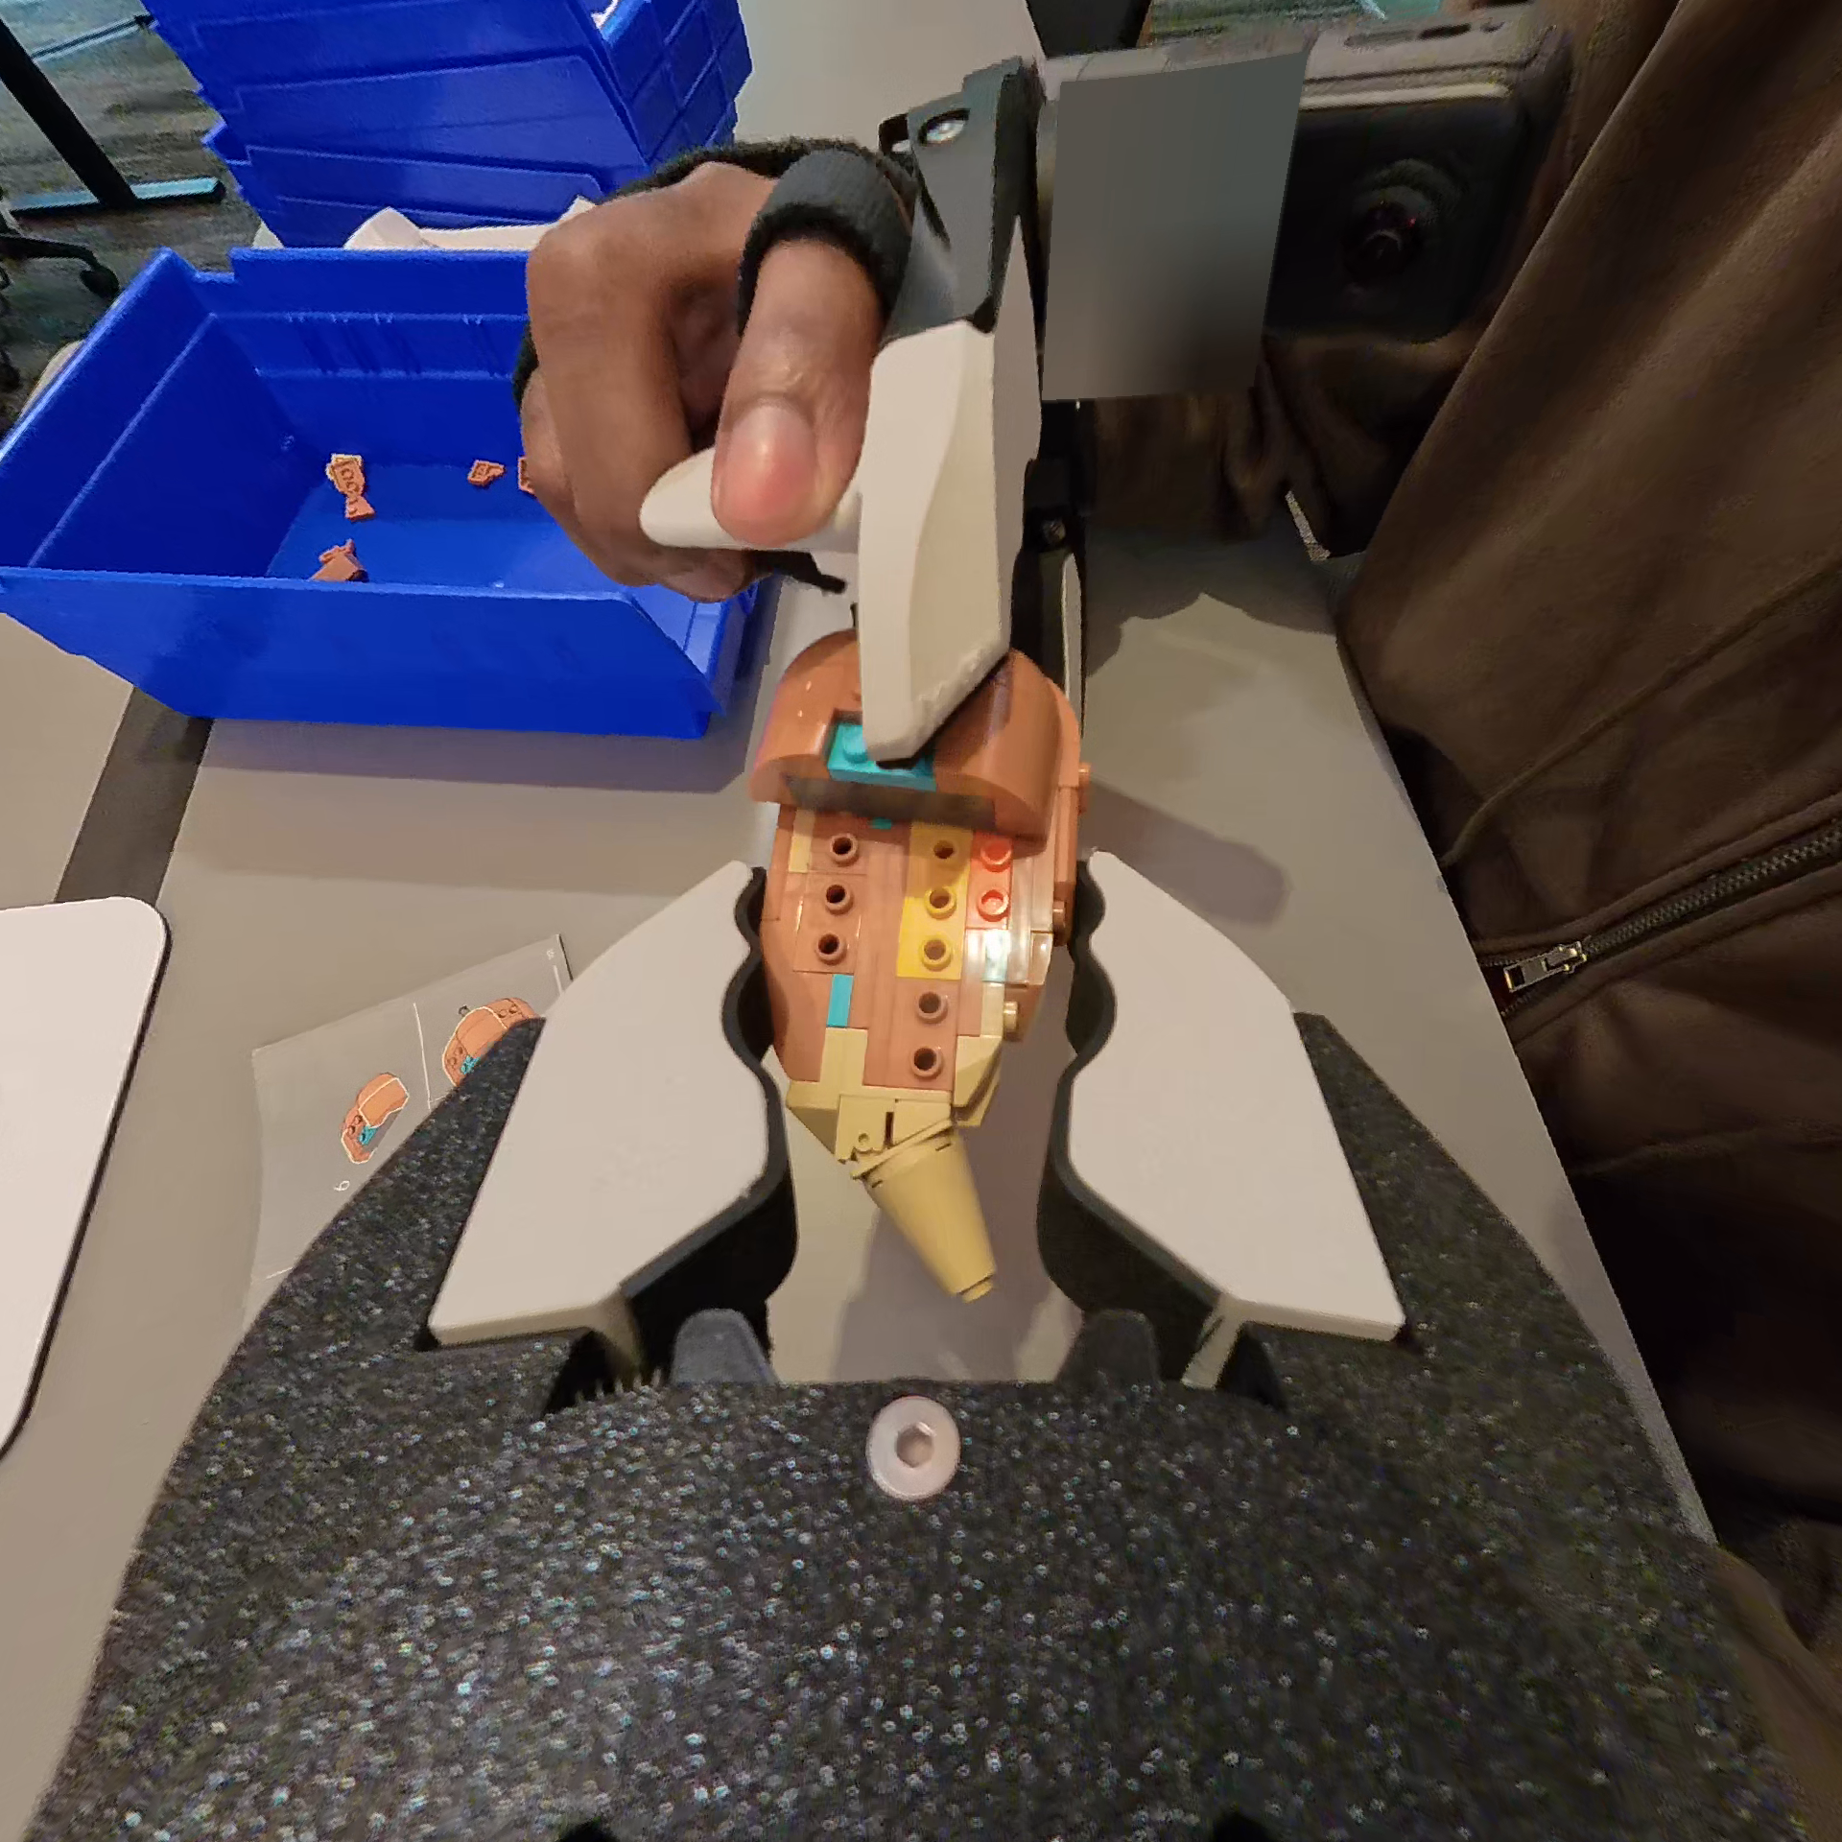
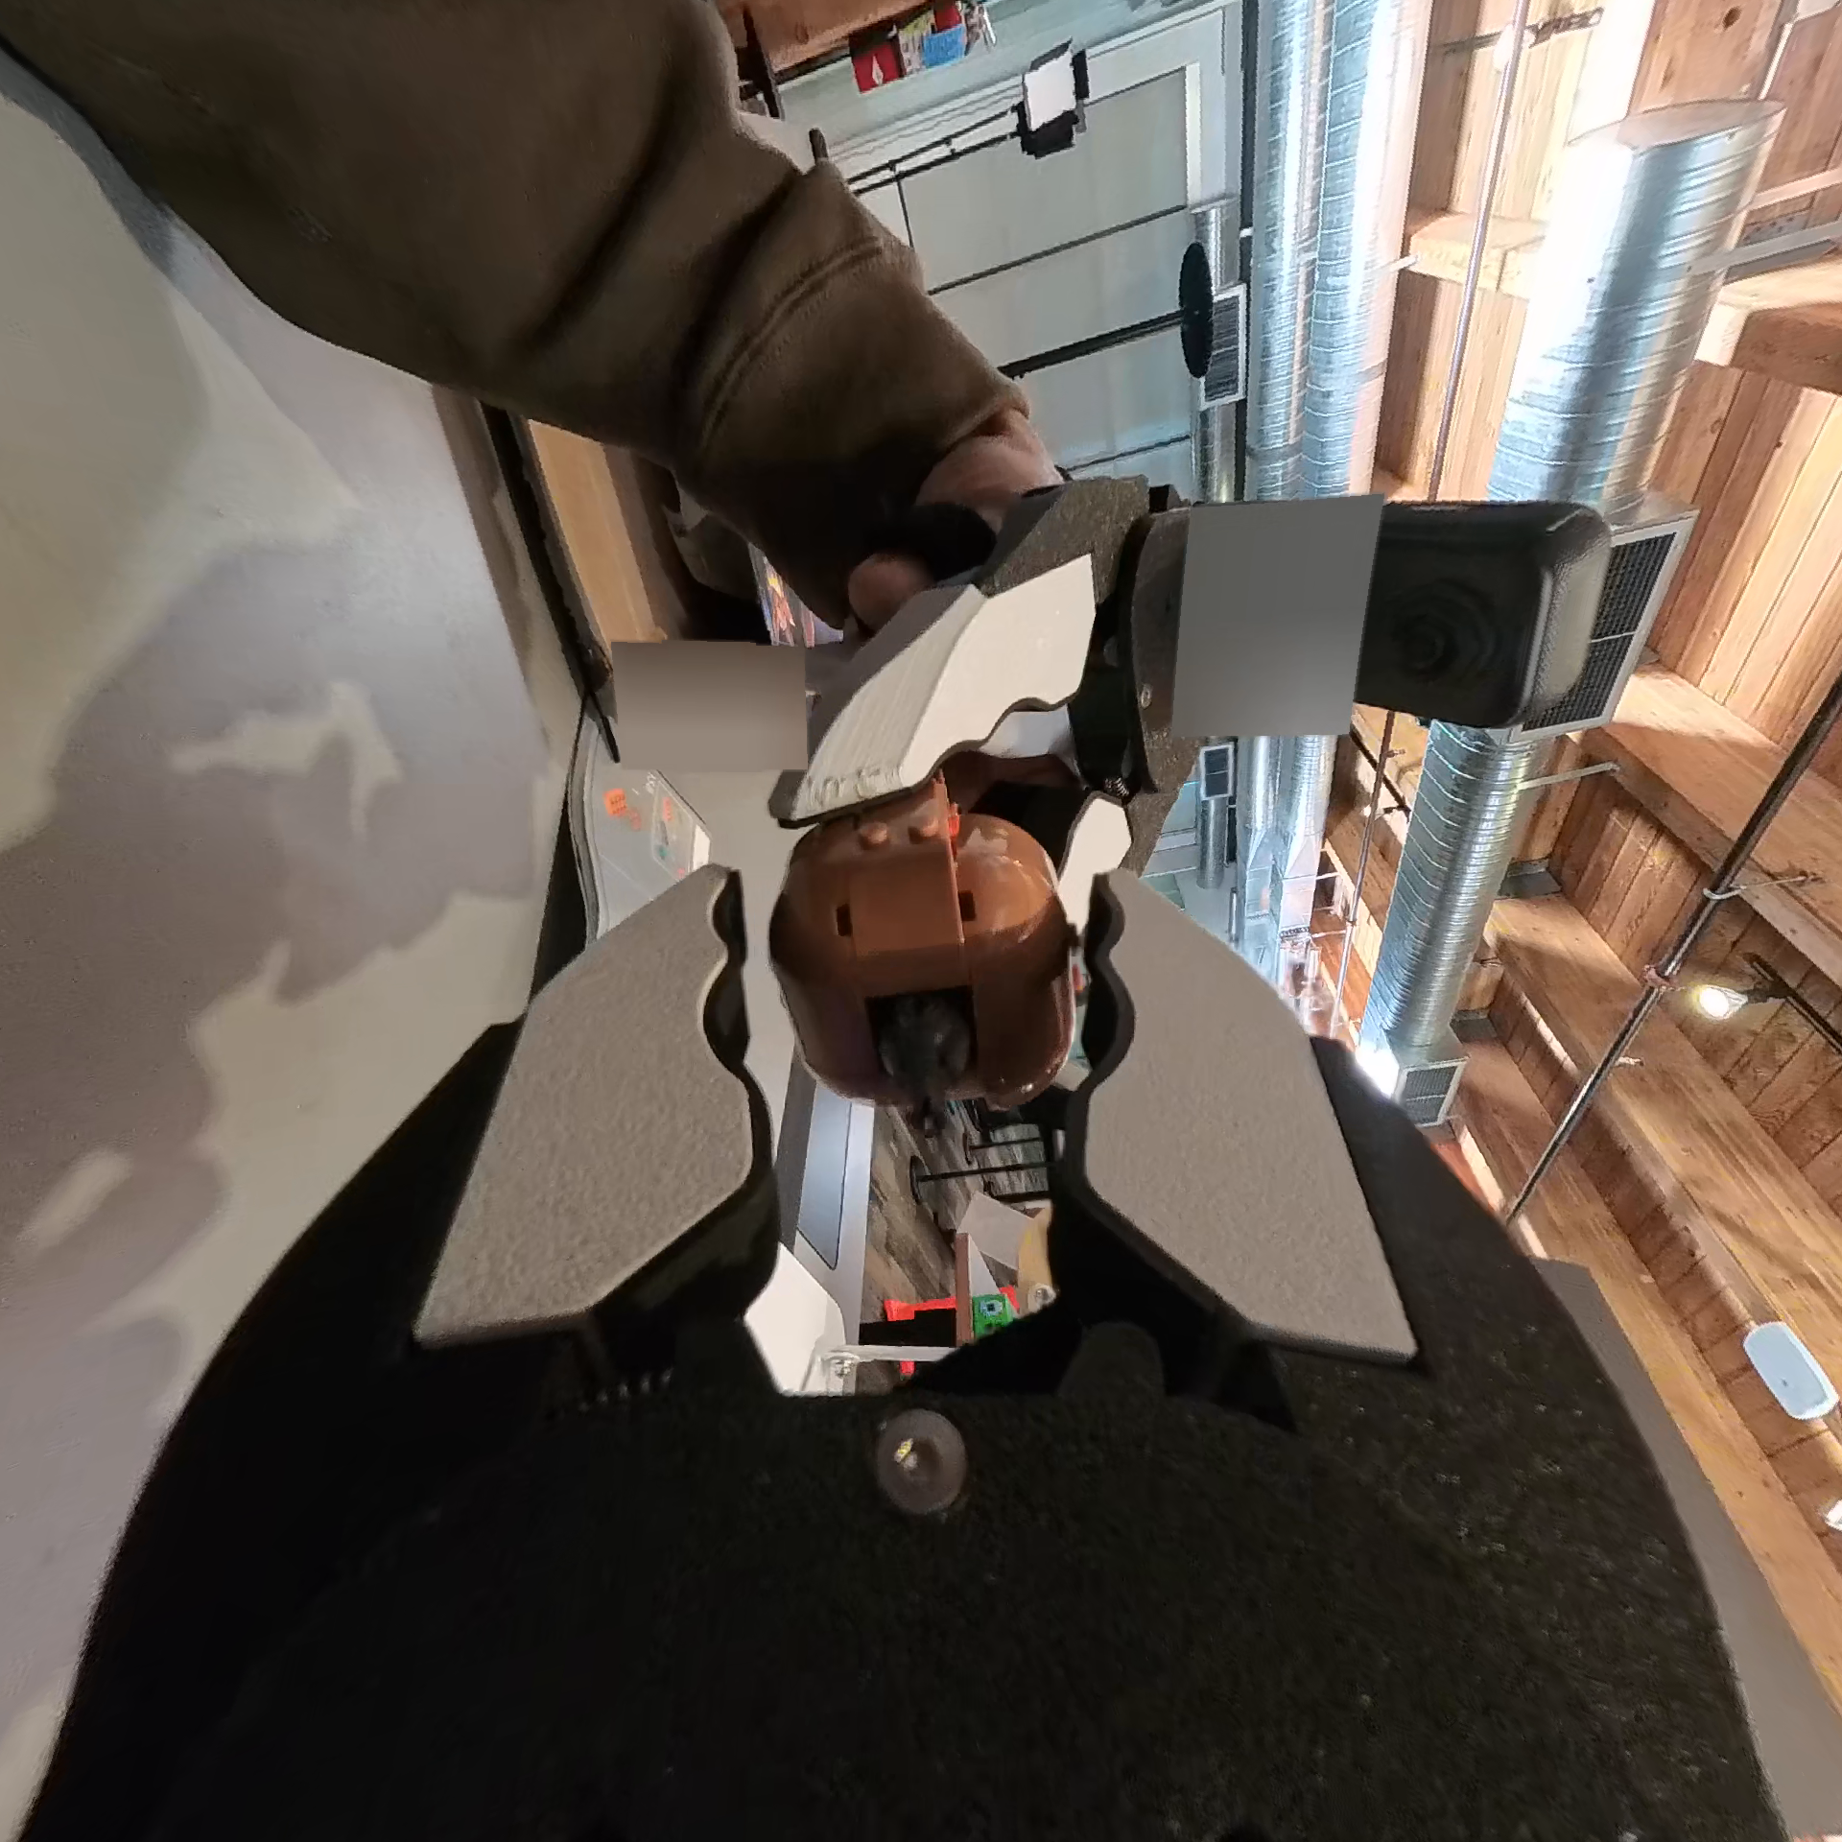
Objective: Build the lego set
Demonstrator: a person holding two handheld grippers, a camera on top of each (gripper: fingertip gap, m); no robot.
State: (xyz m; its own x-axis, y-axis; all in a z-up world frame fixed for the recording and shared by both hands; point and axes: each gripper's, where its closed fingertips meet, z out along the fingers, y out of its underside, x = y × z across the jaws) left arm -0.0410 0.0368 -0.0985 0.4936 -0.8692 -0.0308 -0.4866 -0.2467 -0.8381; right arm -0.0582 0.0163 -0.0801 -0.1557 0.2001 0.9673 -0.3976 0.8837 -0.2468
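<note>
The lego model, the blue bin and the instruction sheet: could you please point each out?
lego model (image 1: 887,957): left wrist view, on its studded brown face.
blue bin (image 1: 349,638): left wrist view, on its near wall.
instruction sheet (image 1: 399,1057): left wrist view, on the printed page.

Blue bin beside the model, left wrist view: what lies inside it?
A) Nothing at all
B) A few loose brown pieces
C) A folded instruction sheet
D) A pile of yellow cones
B: a few small brown pieces lie scattered on the floor of the blue bin, left of the lego model.
</note>
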